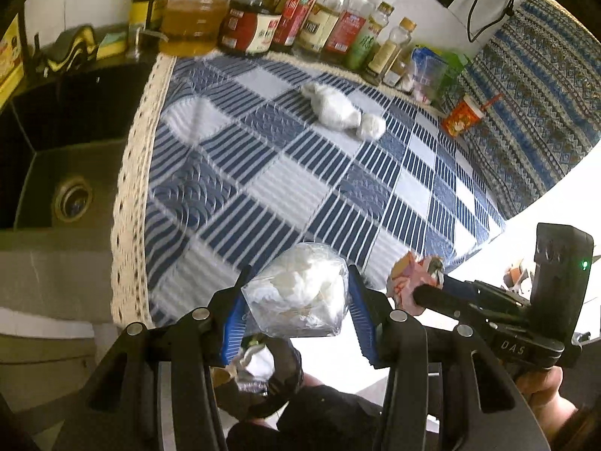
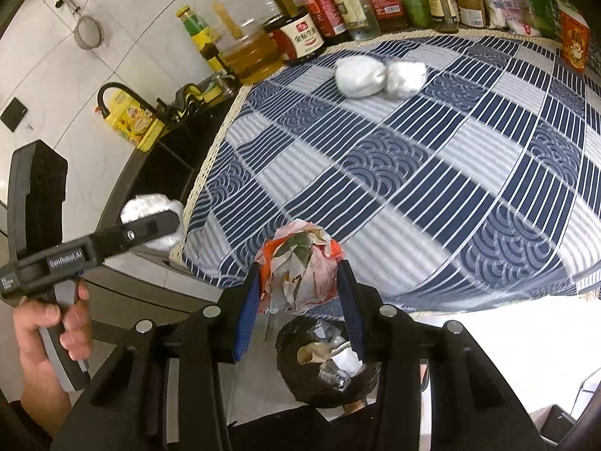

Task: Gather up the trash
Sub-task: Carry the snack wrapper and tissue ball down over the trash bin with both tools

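Crinkly clear plastic bag stuffed with white tissue (image 1: 300, 293) is sitting clamped in the left hand-held gripper (image 1: 298, 300), above the black-lined trash bin (image 2: 323, 368); the right hand-held gripper (image 2: 300, 285) is pinching a crumpled colourful paper wrapper (image 2: 300, 267). Both look light, squashy; mid-bulk grips suit.

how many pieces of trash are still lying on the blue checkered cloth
2: a larger white wad and a smaller one side by side near the bottles at the back. Two more pieces are held in the grippers, not on the cloth.

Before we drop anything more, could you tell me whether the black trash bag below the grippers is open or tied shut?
Open: the trash bag's mouth gapes, showing crumpled paper and other scraps inside.
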Available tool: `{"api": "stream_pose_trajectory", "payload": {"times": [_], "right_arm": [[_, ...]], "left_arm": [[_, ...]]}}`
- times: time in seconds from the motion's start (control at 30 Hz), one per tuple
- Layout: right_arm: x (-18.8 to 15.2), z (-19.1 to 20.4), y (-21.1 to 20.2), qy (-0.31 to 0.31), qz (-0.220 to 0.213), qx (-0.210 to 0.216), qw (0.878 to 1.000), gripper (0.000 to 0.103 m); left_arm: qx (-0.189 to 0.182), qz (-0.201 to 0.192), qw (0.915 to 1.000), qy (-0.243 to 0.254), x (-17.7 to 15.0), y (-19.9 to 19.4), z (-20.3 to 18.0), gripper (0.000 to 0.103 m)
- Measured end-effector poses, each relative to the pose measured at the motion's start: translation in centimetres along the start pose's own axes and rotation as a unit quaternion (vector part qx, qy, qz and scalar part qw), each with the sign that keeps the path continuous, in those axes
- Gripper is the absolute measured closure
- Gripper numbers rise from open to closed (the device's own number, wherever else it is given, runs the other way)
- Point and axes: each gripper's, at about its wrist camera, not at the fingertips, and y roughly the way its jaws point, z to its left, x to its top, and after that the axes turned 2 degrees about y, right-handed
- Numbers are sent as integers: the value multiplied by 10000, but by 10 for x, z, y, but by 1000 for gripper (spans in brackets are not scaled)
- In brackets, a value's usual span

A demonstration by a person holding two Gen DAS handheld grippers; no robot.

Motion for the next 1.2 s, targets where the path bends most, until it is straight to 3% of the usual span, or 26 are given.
{"api": "stream_pose_trajectory", "payload": {"times": [0.63, 1.2], "right_arm": [[-76, 19, 49, 85, 706, -234, 9972, 61], [-114, -13, 115, 543, 1466, -303, 9872, 61]], "left_arm": [[-72, 817, 9958, -400, -94, 41, 42, 57], [-91, 1817, 9779, -1034, -167, 121, 77, 56]]}}
